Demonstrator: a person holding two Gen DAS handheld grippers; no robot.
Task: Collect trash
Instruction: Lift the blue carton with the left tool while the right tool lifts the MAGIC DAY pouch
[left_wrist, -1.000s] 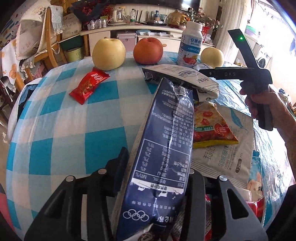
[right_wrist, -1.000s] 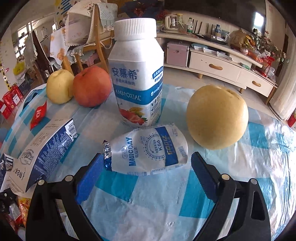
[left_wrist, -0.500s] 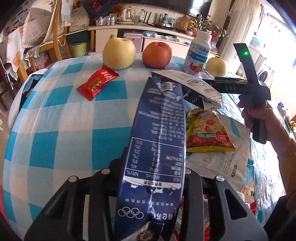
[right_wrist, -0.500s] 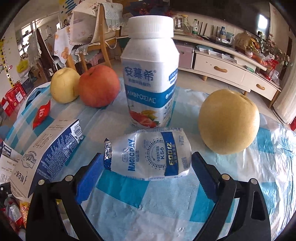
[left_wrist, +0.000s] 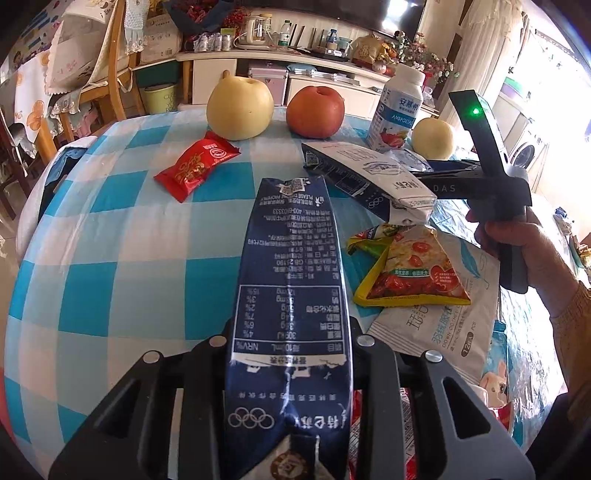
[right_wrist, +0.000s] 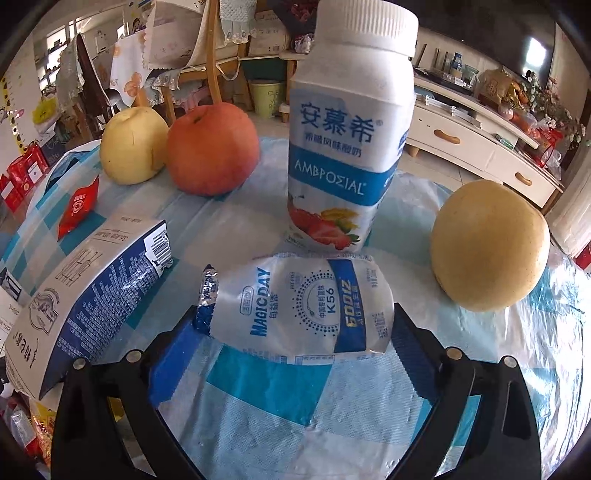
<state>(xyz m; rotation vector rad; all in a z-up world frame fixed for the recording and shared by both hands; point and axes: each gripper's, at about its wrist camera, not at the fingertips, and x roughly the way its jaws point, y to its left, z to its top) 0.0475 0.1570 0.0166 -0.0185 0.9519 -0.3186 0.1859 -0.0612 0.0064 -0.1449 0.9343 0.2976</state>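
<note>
A flattened dark blue milk carton (left_wrist: 291, 295) sticks forward above the checked tablecloth (left_wrist: 122, 258), and my left gripper (left_wrist: 291, 339) is shut on its lower part. In the right wrist view a white MAGICDAY pouch (right_wrist: 303, 310) lies flat on the cloth between the blue pads of my right gripper (right_wrist: 295, 328), which stands open around it. The pads sit close to the pouch's two ends. The left wrist view shows that right gripper (left_wrist: 436, 173) at the right, held by a hand (left_wrist: 524, 243). A red snack wrapper (left_wrist: 195, 166) and a second flattened carton (left_wrist: 365, 177) lie further back.
A yoghurt bottle (right_wrist: 351, 140) stands just behind the pouch, with a pear (right_wrist: 487, 243) to its right and an apple (right_wrist: 210, 147) and another pear (right_wrist: 133, 144) to its left. A yellow snack packet (left_wrist: 410, 273) rests on a white bag (left_wrist: 443, 325).
The right gripper has moved forward, so the pouch now lies between its pads. The left gripper has pulled back a little and the carton it holds now points straight ahead.
</note>
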